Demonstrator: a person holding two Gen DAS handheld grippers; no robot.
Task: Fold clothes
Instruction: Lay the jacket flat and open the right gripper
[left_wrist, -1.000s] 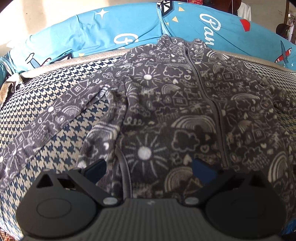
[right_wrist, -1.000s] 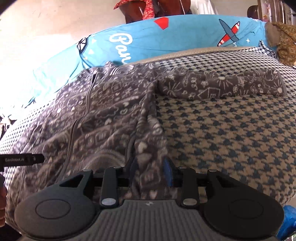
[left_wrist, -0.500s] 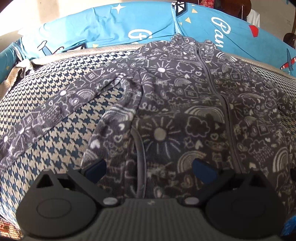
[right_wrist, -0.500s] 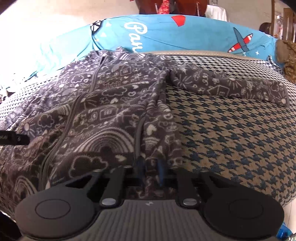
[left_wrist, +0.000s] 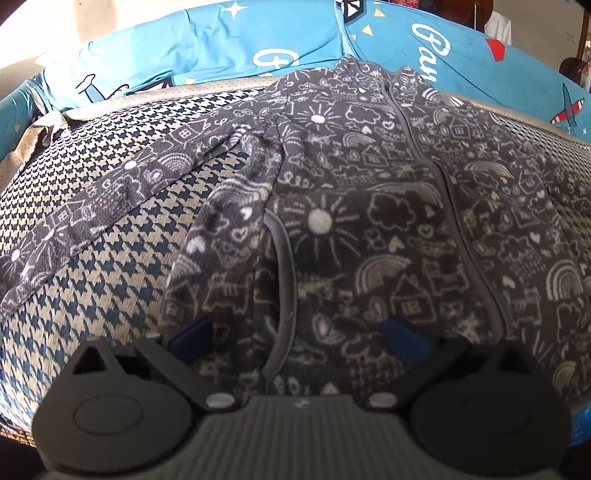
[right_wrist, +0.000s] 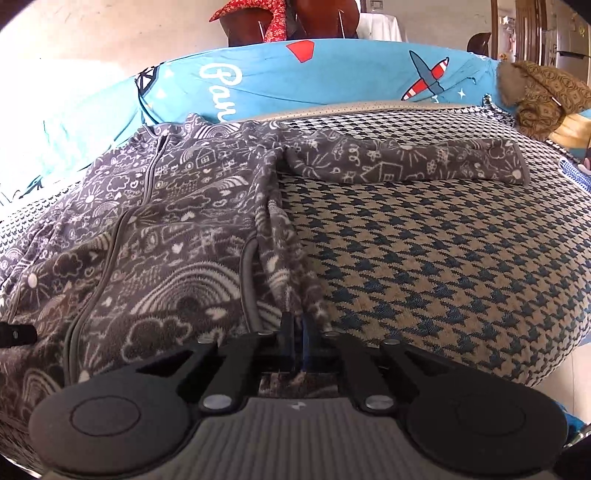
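Observation:
A dark grey fleece jacket (left_wrist: 369, 206) with white doodle prints lies face up on a houndstooth bed cover (left_wrist: 110, 258), zip closed, collar at the far side. Its left sleeve (left_wrist: 92, 206) stretches out to the left. My left gripper (left_wrist: 299, 336) is open, its jaws straddling the jacket's lower left hem near the pocket seam. In the right wrist view the jacket (right_wrist: 166, 229) fills the left half and its right sleeve (right_wrist: 406, 162) lies out to the right. My right gripper (right_wrist: 297, 332) is shut on the jacket's lower right hem edge.
Blue printed pillows (left_wrist: 229, 48) line the far side of the bed, also in the right wrist view (right_wrist: 295, 81). A brown patterned cloth (right_wrist: 543, 96) sits at the far right corner. The left gripper's tip (right_wrist: 14, 334) shows at the left edge.
The right gripper's jaws closed tighter on the hem fold. The left gripper moved slightly closer over the lower left hem and stayed open.

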